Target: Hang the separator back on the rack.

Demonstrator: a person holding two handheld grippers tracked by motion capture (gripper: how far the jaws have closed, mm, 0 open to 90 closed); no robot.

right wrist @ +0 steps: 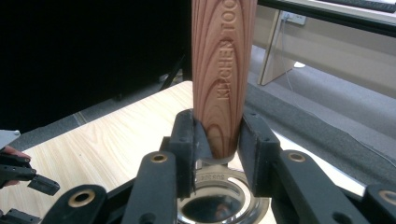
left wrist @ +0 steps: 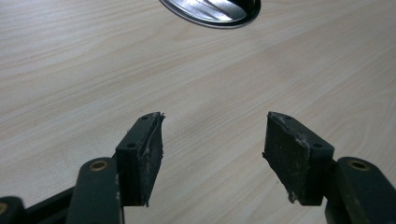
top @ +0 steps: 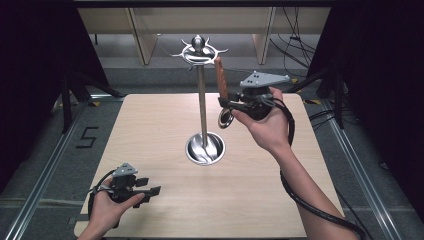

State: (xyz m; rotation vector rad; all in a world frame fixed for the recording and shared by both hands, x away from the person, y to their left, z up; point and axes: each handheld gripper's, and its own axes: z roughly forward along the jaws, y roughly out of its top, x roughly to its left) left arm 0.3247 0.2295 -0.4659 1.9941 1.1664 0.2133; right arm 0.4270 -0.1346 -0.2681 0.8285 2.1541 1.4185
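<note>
We grip the wooden-handled kitchen tool point(right wrist: 223, 70) in the right gripper point(top: 231, 104), jaws clamped low on its stiff, light handle, at 1 o'clock from the hanging rack point(top: 202, 95). The left gripper point(left wrist: 212, 156) rests open over the surface point(top: 165, 200).

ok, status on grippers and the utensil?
Right gripper shut on wooden-handled utensil, raised beside rack. Left gripper open, low over table. Nothing in the way.
</note>
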